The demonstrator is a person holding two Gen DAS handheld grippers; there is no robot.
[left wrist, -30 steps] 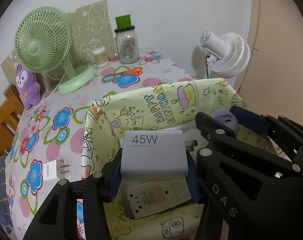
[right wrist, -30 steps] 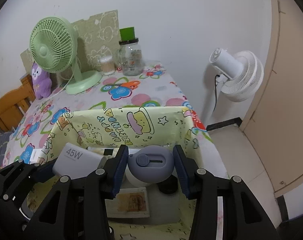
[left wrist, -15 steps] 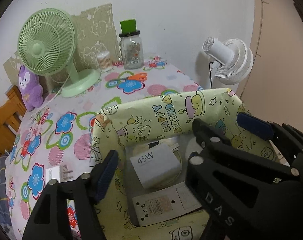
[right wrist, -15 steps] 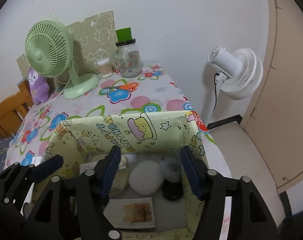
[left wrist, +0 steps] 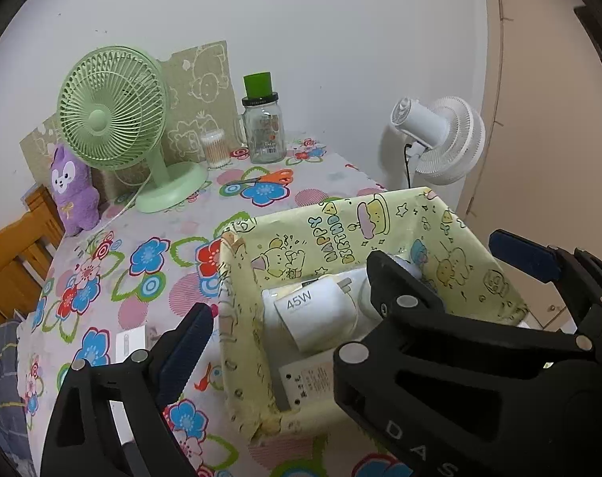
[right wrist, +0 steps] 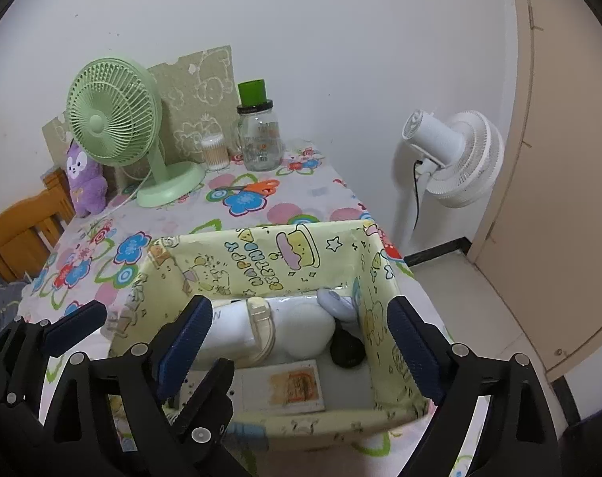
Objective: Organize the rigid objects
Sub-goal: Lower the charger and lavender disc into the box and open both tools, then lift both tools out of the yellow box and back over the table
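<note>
"45W" on white charger [left wrist: 320, 318], "HAPPY BIRTHDAY" on box wall [left wrist: 380, 234] ("DAS" on gripper [left wrist: 420, 451])

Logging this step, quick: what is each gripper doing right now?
Left gripper: jaws just opened, holding nothing; white 45W charger lies in the yellow cartoon-print box.
Right gripper: jaws just opened, empty.

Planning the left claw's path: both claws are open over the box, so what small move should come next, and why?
Probably swing the left claw toward the small white plug on the cloth beside the box. The charger lies in the box, and both claws have just opened, empty.
</note>
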